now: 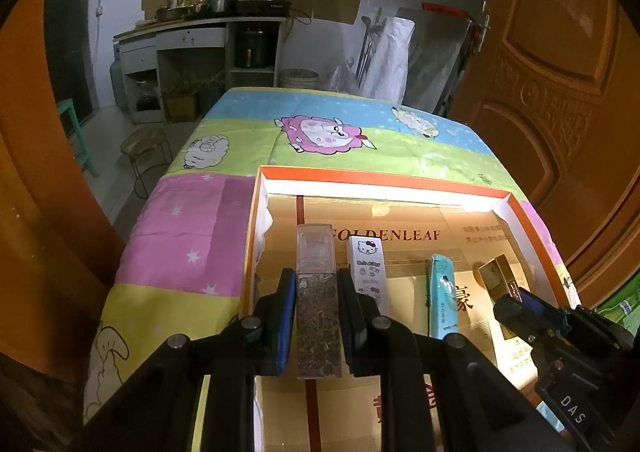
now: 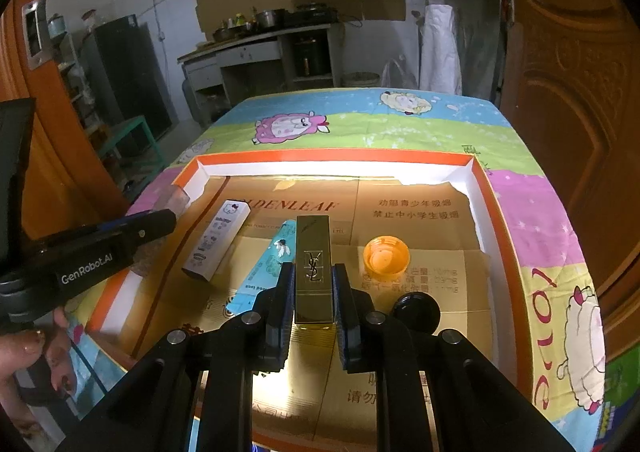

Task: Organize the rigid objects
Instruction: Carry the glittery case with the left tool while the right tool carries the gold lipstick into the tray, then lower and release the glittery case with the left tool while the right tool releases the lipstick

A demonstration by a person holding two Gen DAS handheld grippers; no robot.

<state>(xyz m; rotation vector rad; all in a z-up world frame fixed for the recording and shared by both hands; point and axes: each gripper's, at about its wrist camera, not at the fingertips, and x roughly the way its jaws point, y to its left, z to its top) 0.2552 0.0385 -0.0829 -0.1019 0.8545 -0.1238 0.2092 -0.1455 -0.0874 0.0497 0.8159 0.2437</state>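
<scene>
My left gripper (image 1: 317, 284) is shut on a clear-capped tube with dark floral print (image 1: 318, 316), held over the left side of the orange-rimmed box (image 1: 360, 176). My right gripper (image 2: 314, 276) is shut on a gold YSL lipstick case (image 2: 314, 268), held over the box's middle (image 2: 336, 160). In the box lie a white Hello Kitty box (image 1: 368, 272) (image 2: 216, 240) and a teal box (image 1: 443, 300) (image 2: 268, 264) side by side. An orange cap (image 2: 386, 258) and a black cap (image 2: 416, 312) lie to the right of the lipstick. The right gripper also shows in the left wrist view (image 1: 508, 300).
The box sits on a table under a colourful sheep-print cloth (image 2: 400, 120). An orange wooden door (image 1: 560, 72) stands to the right. A kitchen counter with pots (image 1: 208, 24), a teal stool (image 2: 132, 140) and a wire stool (image 1: 148, 152) are beyond the table.
</scene>
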